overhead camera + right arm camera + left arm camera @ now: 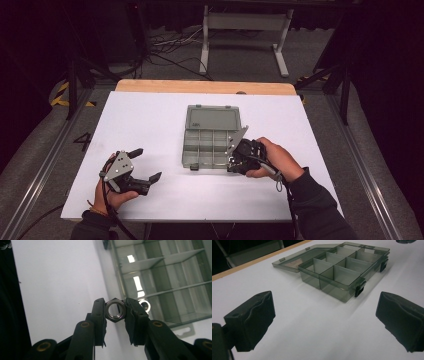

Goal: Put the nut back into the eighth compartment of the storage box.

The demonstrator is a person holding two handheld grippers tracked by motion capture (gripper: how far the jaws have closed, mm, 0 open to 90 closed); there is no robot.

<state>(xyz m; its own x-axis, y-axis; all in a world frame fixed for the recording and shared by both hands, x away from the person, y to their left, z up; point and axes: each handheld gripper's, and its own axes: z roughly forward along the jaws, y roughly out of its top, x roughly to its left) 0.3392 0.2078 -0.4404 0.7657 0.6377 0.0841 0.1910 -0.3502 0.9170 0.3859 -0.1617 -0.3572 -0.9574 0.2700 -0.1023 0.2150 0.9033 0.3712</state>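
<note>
high view: right gripper [235, 161] parked at the near right corner of the open organizer box [212, 136], left gripper [142, 167] idle well left of it. left gripper view: jaws spread wide, nothing between. right gripper view: clamped on a hex nut [115, 309], just over the box's edge. looks like mid-carry; next up, centring over a compartment, then letting go.

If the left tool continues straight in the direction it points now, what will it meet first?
Probably the organizer box. In the left gripper view the open left tool points across bare white table toward the box's near corner and its black latch. Depth is unclear, so it might slide onto the table surface first.
</note>
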